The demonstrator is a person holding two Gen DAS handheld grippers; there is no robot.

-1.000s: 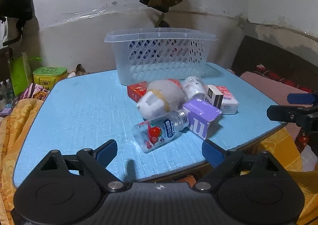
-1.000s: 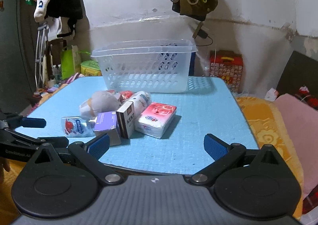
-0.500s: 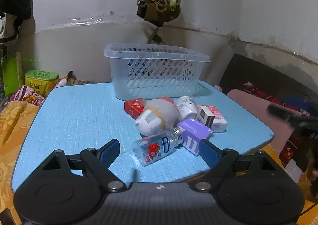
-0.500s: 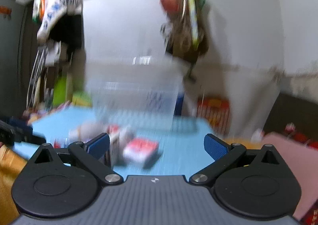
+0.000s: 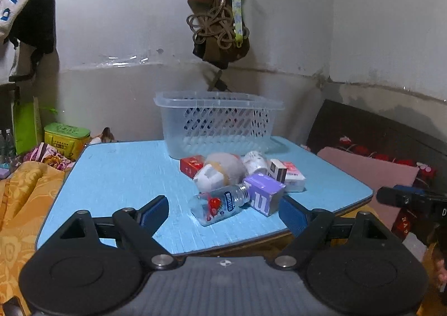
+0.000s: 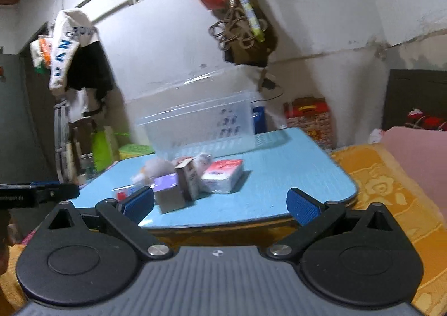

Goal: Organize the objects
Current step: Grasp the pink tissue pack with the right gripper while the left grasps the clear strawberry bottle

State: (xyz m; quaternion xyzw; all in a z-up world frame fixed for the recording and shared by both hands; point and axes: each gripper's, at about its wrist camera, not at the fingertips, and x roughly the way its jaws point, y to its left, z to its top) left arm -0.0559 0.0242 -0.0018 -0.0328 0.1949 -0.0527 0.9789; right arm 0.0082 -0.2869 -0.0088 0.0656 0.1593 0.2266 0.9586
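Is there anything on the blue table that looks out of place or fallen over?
Yes. The small clear bottle lies on its side beside the purple box, in a loose pile before the basket.

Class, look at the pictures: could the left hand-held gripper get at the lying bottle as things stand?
Probably yes. The left hand-held gripper is open, and the bottle lies at the near edge of the pile, with nothing in front of it.

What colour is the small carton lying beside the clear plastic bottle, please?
Purple small carton with white lettering, clearest in the left wrist view.
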